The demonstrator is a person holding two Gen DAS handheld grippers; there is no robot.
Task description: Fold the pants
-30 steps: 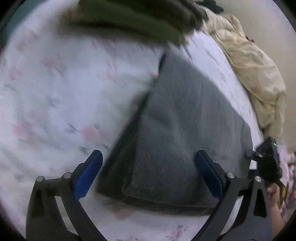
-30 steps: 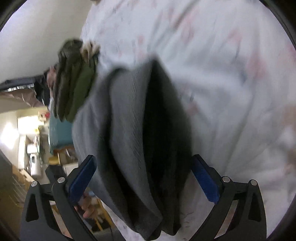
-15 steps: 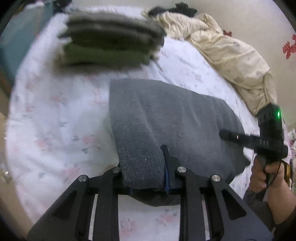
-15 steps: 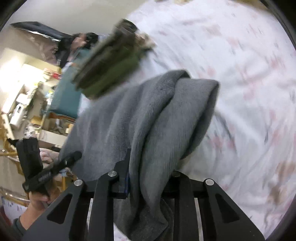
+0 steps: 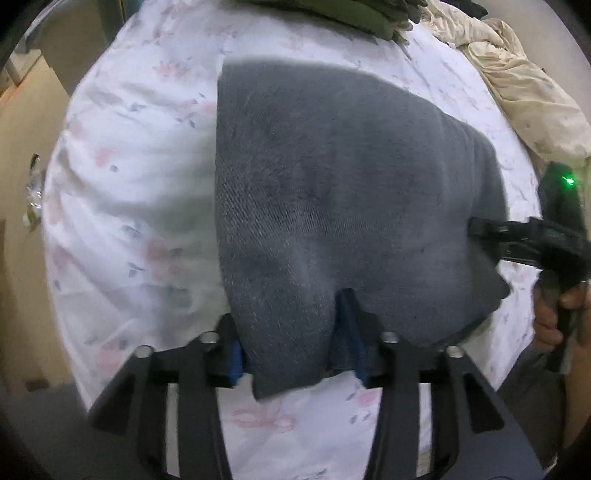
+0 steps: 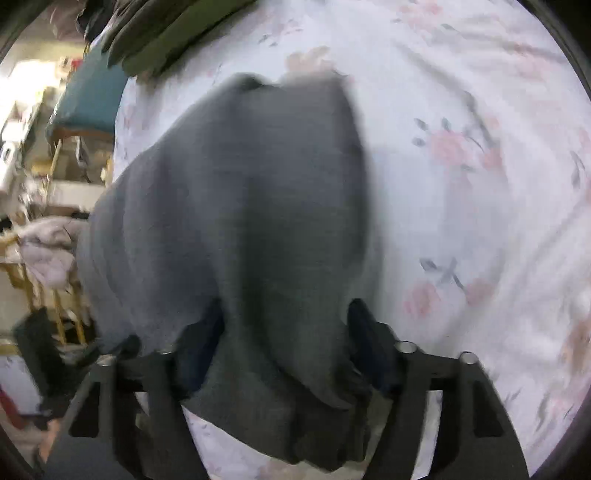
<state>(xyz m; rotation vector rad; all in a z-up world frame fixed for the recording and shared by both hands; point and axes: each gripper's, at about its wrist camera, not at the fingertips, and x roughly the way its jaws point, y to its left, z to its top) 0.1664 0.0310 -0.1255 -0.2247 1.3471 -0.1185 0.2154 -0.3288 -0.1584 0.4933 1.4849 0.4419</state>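
The folded grey pants [image 5: 351,184] lie on the floral bed sheet [image 5: 129,166], near edge raised. My left gripper [image 5: 295,354] has that edge between its blue pads; the cloth fills the gap and still looks pinched while the jaws are opening. In the right wrist view the pants [image 6: 240,203] bunch between the fingers of my right gripper [image 6: 284,350], whose jaws are opening with small gaps beside the cloth. The right gripper [image 5: 517,240] also shows at the pants' right side, held by a hand [image 5: 554,317].
A stack of folded green and grey clothes [image 5: 351,14] sits at the far edge of the bed, also seen as the stack [image 6: 166,33]. Crumpled cream bedding [image 5: 524,85] lies far right. A teal piece of furniture [image 6: 88,99] and room clutter stand beyond the bed's left edge.
Both grippers stood open astride the pants, then shut on the near edge. Now both pairs of jaws stand wider again, and the clothes stack has slid toward the top of the views.
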